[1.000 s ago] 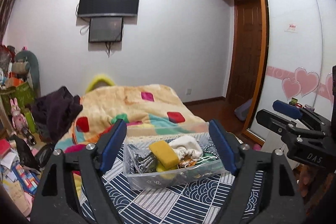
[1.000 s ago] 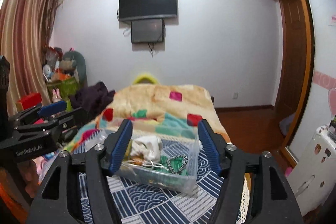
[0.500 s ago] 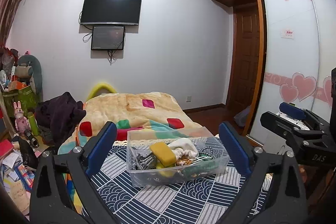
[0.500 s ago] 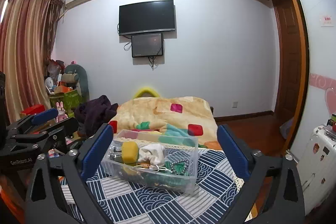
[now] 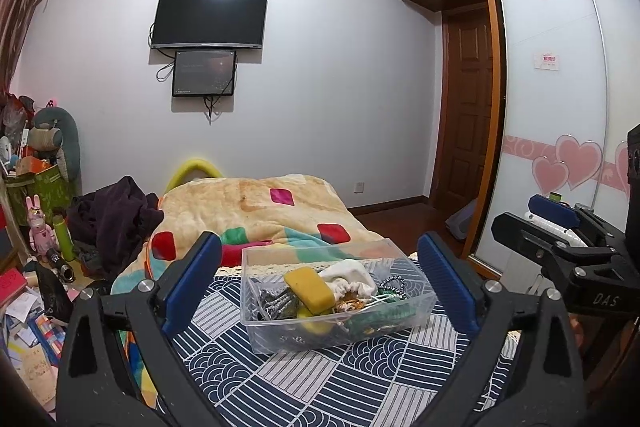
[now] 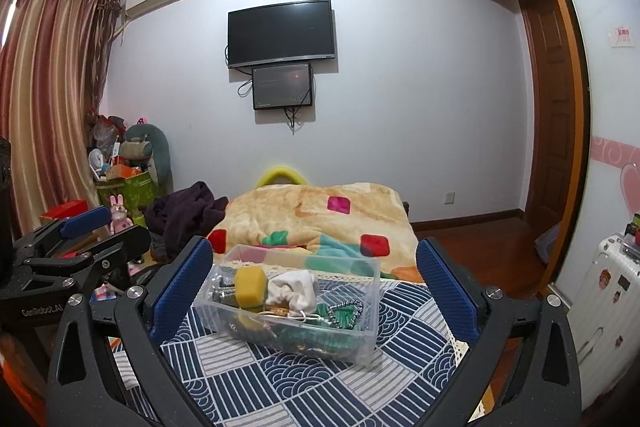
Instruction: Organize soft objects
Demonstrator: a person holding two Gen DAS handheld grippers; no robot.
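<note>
Your left claw [image 5: 320, 285] is spread wide and holds nothing; its blue pads [image 5: 191, 285] stand either side of the clear plastic bin [image 5: 340, 331] without touching it. Your right claw [image 6: 316, 291] is just as wide apart and also has hold of nothing, its pads likewise framing the bin from the other angle.

The bin sits on the counter, on a navy and white patterned cloth [image 5: 320, 379], with the bed and its colourful blanket [image 5: 256, 211] just behind it. Inside the bin, a yellow sponge [image 5: 309, 289] lies tilted on top of the pile toward the bin's left half, and a white drawstring pouch [image 5: 348, 277] rests right beside it, touching it. Below the sponge sits a cluster of metal screws [image 5: 276, 301], and toward the bin's right end there is a green item [image 5: 384, 315] with a dark beaded loop [image 5: 394, 285] on it. A second yellow piece shows under the sponge, but you cannot tell what it is.

Far behind the bin, a television [image 5: 210, 18] hangs on the wall.
</note>
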